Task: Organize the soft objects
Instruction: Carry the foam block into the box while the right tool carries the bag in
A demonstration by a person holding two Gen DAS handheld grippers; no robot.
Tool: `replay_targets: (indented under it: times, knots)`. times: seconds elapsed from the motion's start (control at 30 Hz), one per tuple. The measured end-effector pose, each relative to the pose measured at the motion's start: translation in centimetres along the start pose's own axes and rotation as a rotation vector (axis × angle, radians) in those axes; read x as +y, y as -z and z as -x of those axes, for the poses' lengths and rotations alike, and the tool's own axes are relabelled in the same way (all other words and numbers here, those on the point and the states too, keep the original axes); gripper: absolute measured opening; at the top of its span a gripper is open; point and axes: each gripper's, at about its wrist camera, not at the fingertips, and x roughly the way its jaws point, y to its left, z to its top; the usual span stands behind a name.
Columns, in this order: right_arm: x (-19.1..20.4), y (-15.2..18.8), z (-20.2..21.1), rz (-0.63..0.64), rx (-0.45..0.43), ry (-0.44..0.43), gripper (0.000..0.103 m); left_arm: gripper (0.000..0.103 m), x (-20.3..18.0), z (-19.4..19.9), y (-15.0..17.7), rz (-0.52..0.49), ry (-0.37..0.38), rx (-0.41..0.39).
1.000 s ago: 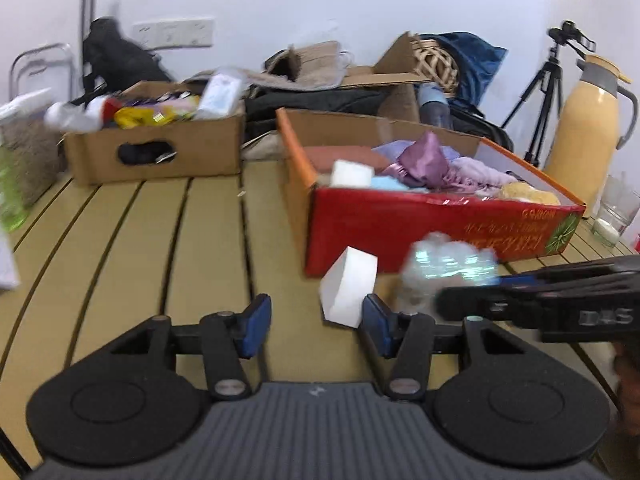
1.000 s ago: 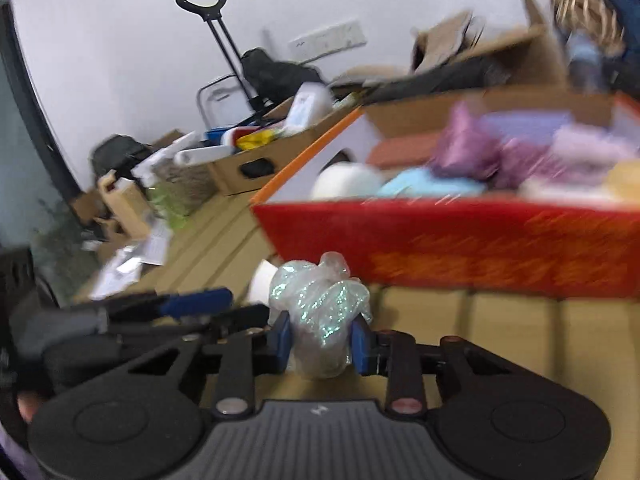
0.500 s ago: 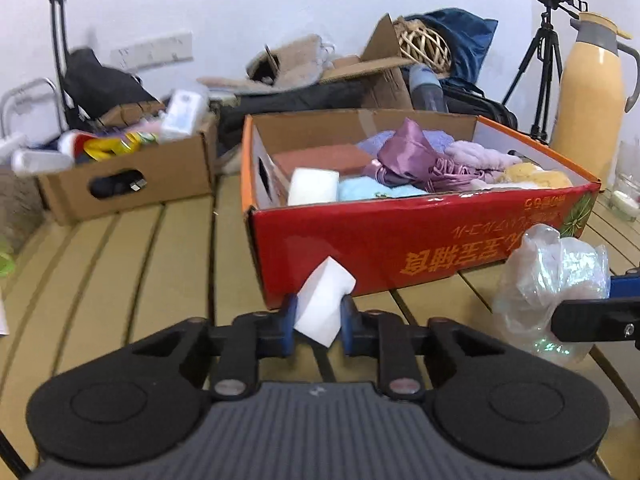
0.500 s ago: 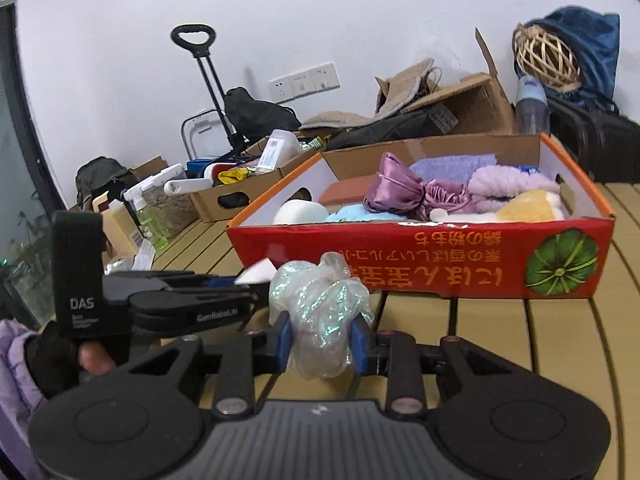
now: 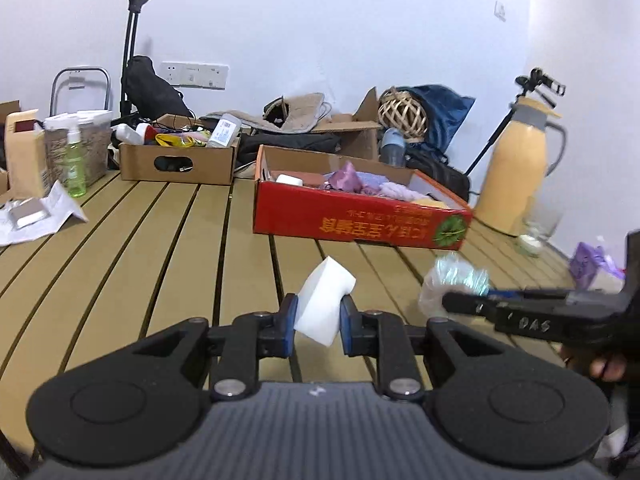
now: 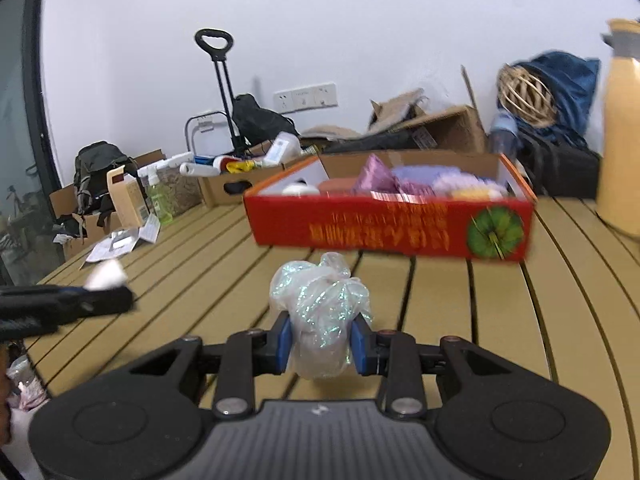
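The left gripper (image 5: 317, 322) has just closed its jaws onto a white foam block (image 5: 325, 305), which it holds above the slatted counter (image 5: 168, 256). The right gripper (image 6: 320, 338) is clamped on a crumpled iridescent plastic bag (image 6: 320, 316), also off the counter. Ahead stands the red box (image 6: 392, 222) of soft things, its contents blurred in the right view and partly hidden by its front wall.

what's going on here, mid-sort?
A person is working with two handheld tongs over a slatted table. The left tongs are shut on a white sponge block; their jaws have just closed on it. The right tongs are shut on a crumpled shiny plastic bag. Both items are held short of the red box, which already holds soft cloths and sponges. Neither has gone in yet.
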Motion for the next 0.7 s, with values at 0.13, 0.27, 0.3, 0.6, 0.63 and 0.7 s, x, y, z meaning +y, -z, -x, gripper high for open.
replay_targets:
  times: [0.13,0.27,0.3,0.6,0.63,0.7]
  knots:
    - [0.6,1.6,3.9,-0.035,-0.041,0.016,0.029,0.021,-0.9,3.7,0.5,0.01,0.006,-0.045]
    - [1.4,2.4,7.8,-0.046,-0.081,0.002,0.029,0.021,-2.2,6.2,0.7,0.001,0.035,-0.087]
    - [1.7,2.5,8.8,-0.041,-0.093,0.003,0.029,0.021,-2.5,6.5,0.7,-0.001,0.039,-0.094]
    - [1.5,-0.2,10.2,-0.036,-0.14,-0.001,0.029,0.022,-3.3,5.3,-0.7,-0.022,0.128,-0.118]
    - [1.2,-0.9,9.8,-0.034,-0.142,-0.003,0.029,0.022,-3.2,4.5,-1.4,-0.026,0.139,-0.117]
    - [0.5,-2.7,8.5,-0.026,-0.142,-0.001,0.029,0.022,-3.1,2.4,-3.1,-0.036,0.159,-0.113]
